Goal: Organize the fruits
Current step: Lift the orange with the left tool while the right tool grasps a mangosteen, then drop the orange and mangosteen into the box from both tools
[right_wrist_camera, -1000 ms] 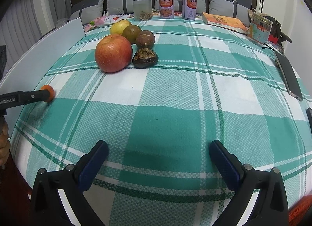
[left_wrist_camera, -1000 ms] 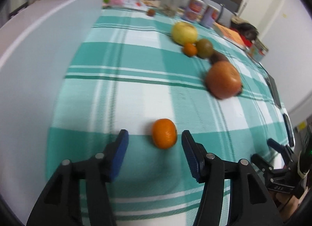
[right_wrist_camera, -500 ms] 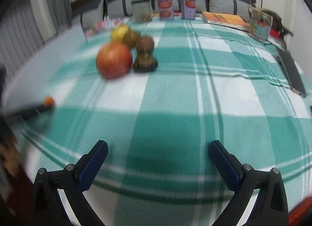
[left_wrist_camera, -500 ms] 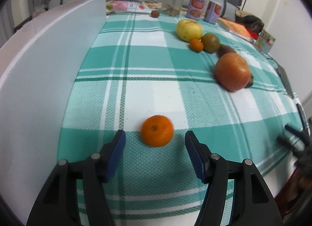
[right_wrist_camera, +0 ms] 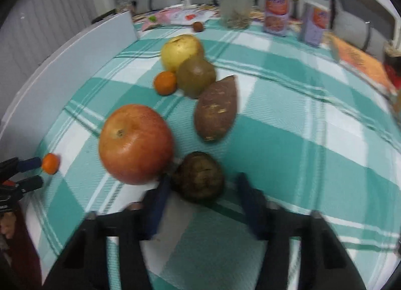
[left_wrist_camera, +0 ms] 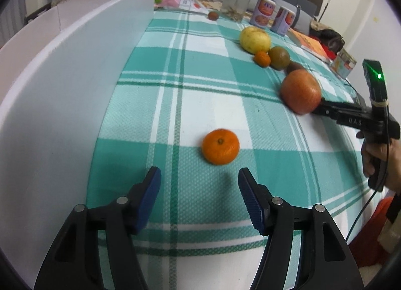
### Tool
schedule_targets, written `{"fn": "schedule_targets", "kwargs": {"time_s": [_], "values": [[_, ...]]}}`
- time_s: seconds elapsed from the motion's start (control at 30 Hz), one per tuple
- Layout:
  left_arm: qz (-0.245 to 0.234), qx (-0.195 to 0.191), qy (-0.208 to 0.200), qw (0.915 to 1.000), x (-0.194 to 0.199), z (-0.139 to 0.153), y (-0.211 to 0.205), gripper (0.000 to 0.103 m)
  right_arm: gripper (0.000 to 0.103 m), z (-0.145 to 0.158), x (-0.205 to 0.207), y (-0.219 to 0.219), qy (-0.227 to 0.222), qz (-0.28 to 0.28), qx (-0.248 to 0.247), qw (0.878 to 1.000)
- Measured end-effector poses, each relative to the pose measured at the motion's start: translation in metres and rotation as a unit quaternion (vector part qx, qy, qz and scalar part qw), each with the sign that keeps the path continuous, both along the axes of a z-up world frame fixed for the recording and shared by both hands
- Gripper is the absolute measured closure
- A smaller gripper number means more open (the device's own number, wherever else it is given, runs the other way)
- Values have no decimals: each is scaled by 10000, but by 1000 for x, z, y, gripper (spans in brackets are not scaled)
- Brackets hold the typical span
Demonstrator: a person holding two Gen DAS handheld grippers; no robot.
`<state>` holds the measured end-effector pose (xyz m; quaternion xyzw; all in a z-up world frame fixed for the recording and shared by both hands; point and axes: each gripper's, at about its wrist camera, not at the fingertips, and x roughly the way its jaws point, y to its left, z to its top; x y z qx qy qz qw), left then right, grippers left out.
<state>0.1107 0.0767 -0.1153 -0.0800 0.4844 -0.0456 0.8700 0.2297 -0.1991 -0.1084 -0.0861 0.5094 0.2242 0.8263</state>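
The left tongs (left_wrist_camera: 199, 187) are hanging released over the plaid cloth (left_wrist_camera: 200, 104), jaws wide apart, with a mandarin (left_wrist_camera: 220, 146) lying just ahead of the tips and touching neither. The right tongs (right_wrist_camera: 200, 194) are also standing released, jaws spread around a dark wrinkled fruit (right_wrist_camera: 198, 179) that is sitting between the tips; blur is hiding whether the left pad is touching it. Just ahead and left of those tips an apple (right_wrist_camera: 135, 147) is resting, and farther ahead a sweet potato (right_wrist_camera: 216, 108), a kiwi (right_wrist_camera: 196, 77), a second mandarin (right_wrist_camera: 165, 83) and a yellow fruit (right_wrist_camera: 181, 50) are clustering
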Motion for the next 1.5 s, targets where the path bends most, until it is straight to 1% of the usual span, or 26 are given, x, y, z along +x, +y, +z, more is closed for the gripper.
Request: {"fn": "schedule_targets", "kwargs": {"time_s": [0.07,0.17,0.23,0.3,0.43,0.5,0.53,0.6,0.63,0.73,0.9,0.93,0.97,1.07,1.1,1.13,1.17,1.2,1.3,1.37,1.4,1.47,1.5], "values": [[-76,99,-15,9999,0,0,-4,36,59,2,-4,-2,149,-4,117,9998],[-232,-37,-6,9997,4,3,-6,36,59,10,-19,-11,439,-257,111,9986],[-386,-55,-4,9992,8,6,-9,36,59,14,-36,-22,783,-543,114,9954],[-584,56,51,9983,15,7,-15,36,59,13,-54,-31,1129,-751,47,9908],[-869,518,77,9948,28,3,-30,40,58,12,-71,-40,1258,-831,43,9886],[-962,612,128,9934,34,0,-34,57,55,14,-73,-43,1286,-834,40,9882],[-1020,705,169,9921,37,-1,-37,61,51,16,-72,-45,1316,-850,72,9876],[-1070,822,132,9908,38,-1,-40,71,49,21,-73,-48,1368,-873,139,9867],[-1084,825,163,9905,39,0,-40,72,49,23,-71,-48,1400,-859,134,9863],[-1041,717,291,9915,40,2,-38,73,49,26,-63,-36,1500,-600,-99,9868],[-875,648,514,9927,40,6,-36,74,51,11,-50,-15,1743,-470,-649,9814],[-797,549,591,9935,40,7,-33,74,61,7,-50,-11,1796,-391,-860,9792],[-757,491,641,9939,40,7,-32,74,60,5,-50,-9,1833,-340,-960,9778],[-658,338,777,9942,37,10,-31,74,61,10,-51,-7,1845,-353,-1060,9765],[-627,275,808,9944,36,13,-32,74,61,18,-51,-8,1795,-405,-954,9783],[-600,149,816,9947,33,20,-31,74,61,28,-51,-6,1761,-444,-775,9803],[-588,-32,770,9953,30,33,-29,74,61,41,-50,-5,1726,-468,-522,9825],[-586,-155,723,9955,28,44,-26,74,61,59,-50,0,1653,-438,-270,9849],[-481,-579,531,9957,19,95,-6,74,61,112,-47,31,1358,-138,187,9905],[-307,-771,359,9959,14,134,20,74,61,143,-44,60,1230,88,550,9908],[-224,-785,260,9963,12,150,31,74,61,161,-41,81,1155,249,744,9902],[99,-727,20,9973,8,181,66,74,60,184,-39,121,1059,541,1001,9878],[238,-697,-37,9973,8,188,82,74,60,195,-36,151,1051,764,1145,9849]]}}
